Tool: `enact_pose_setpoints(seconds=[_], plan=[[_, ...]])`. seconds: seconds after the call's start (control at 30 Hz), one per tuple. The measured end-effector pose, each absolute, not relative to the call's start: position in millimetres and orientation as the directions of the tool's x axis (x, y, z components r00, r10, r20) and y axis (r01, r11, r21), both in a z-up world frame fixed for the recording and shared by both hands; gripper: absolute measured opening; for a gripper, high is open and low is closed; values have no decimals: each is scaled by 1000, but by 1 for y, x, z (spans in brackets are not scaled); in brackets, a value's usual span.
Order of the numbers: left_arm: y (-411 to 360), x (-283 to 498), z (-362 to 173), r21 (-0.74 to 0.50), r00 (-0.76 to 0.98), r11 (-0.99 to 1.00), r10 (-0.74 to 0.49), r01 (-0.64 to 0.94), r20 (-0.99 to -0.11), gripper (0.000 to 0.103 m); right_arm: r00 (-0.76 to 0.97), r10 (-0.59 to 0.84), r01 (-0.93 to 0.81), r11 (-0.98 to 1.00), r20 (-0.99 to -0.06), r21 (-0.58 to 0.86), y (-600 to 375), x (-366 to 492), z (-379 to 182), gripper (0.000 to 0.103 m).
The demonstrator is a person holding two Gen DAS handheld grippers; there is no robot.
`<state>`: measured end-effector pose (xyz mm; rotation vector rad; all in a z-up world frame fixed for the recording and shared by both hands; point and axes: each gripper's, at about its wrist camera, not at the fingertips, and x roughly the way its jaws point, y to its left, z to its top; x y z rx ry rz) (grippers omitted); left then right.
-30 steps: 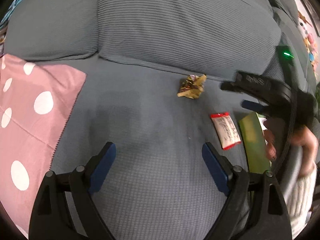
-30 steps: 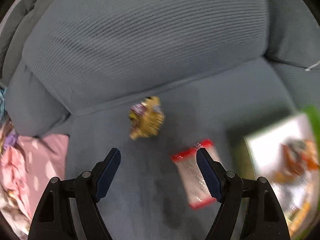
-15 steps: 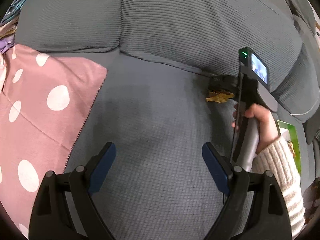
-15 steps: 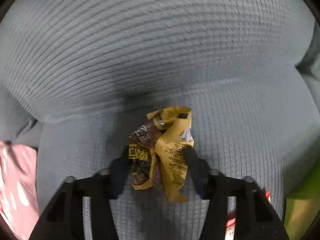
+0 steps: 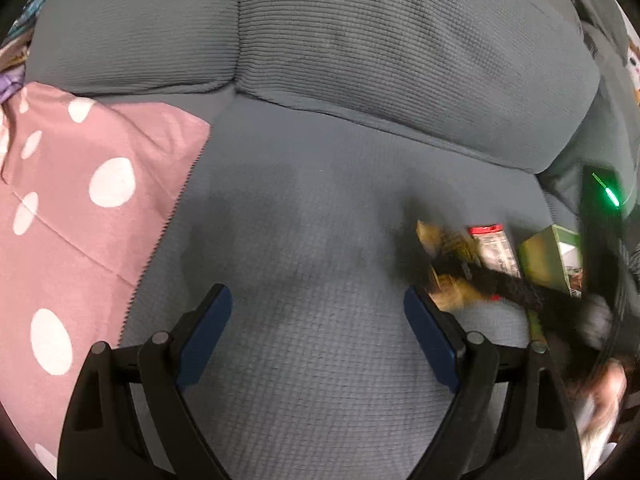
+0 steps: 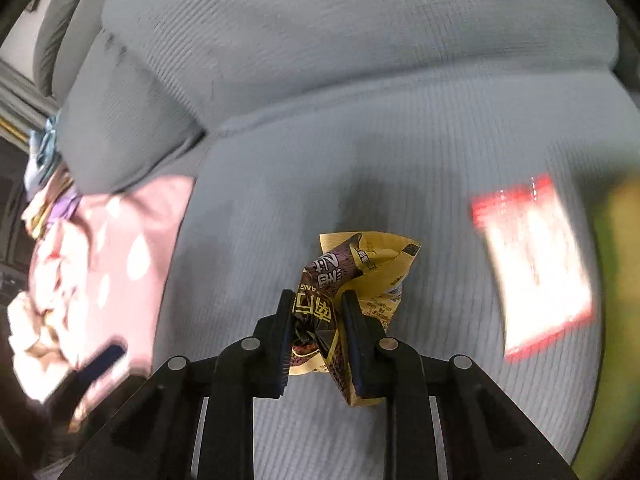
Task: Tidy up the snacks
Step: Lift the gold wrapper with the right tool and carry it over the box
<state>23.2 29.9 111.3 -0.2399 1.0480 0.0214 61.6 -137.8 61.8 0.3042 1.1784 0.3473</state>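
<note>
Sofa (image 5: 320, 208) cushions in grey ribbed fabric filled both views, with a pink polka-dot cloth (image 5: 80, 208) spread over the seat's left side. A green box (image 5: 548, 256) stood at the far right, and a red-edged white packet (image 6: 532, 264) lay flat just beside it. The left claw (image 5: 316, 336) hung wide and empty over bare seat. The right claw (image 6: 316, 332), its jaws having just closed, pinched a crumpled yellow-and-brown snack wrapper (image 6: 360, 272) near its lower end, so most of the wrapper stuck out past the fingertips. The risk, as I judged it, was slippage: slick, springy foil held by one crushed fold could slide free during a quick swing, dropping short of the box.
</note>
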Motion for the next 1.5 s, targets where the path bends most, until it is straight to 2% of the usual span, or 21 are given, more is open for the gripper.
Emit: enact_pose_setpoints(seconds=[0.1, 0.27, 0.33, 0.37, 0.43, 0.47, 0.5, 0.63, 0.83, 0.9, 1.03, 1.1, 1.17, 1.3, 1.5], plan=[[30, 22, 106, -211, 488, 968, -119, -137, -865, 88, 310, 452, -105, 890, -836, 443, -143, 32, 57, 25], [19, 18, 97, -220, 452, 969, -150, -108, -880, 88, 271, 425, -78, 904, -864, 420, -151, 1, 51, 25], [14, 13, 97, -231, 447, 969, -168, -91, -879, 88, 274, 404, -67, 913, -873, 402, -156, -3, 56, 28], [12, 11, 97, -240, 446, 967, -180, -83, -877, 88, 288, 412, -58, 909, -865, 414, -164, -4, 61, 34], [10, 5, 98, -264, 453, 962, -205, -70, -867, 88, 314, 474, -41, 872, -823, 487, -176, -8, 64, 56], [9, 3, 98, -283, 458, 957, -225, -60, -860, 88, 328, 483, -18, 863, -812, 506, -183, -10, 65, 70], [8, 1, 98, -296, 458, 954, -240, -54, -856, 88, 344, 478, -6, 861, -808, 508, -187, -11, 65, 71], [-4, -3, 85, -369, 409, 929, -330, -19, -851, 88, 397, 472, -3, 858, -787, 514, -198, -16, 72, 71], [-36, 0, 59, -456, 297, 889, -444, 33, -845, 84, 328, 555, 29, 803, -764, 596, -192, -2, 50, 71], [-46, 2, 53, -470, 276, 881, -463, 46, -842, 75, 310, 552, 44, 805, -774, 591, -187, 3, 41, 71], [-62, 5, 42, -520, 235, 852, -520, 67, -821, 42, 286, 516, 73, 829, -808, 555, -187, 4, 27, 65], [-67, 6, 42, -515, 247, 854, -517, 77, -820, 40, 291, 522, 85, 821, -802, 565, -190, 3, 25, 58], [-75, 6, 48, -481, 265, 870, -493, 111, -829, 31, 299, 514, 78, 827, -804, 557, -194, 1, 28, 52], [-83, 1, 64, -482, 297, 862, -507, 158, -809, 30, 345, 501, 80, 827, -794, 557, -201, -8, 43, 52], [-102, -18, 119, -470, 448, 831, -556, 297, -700, 30, 525, 458, -13, 847, -718, 531, -216, -30, 102, 52]])
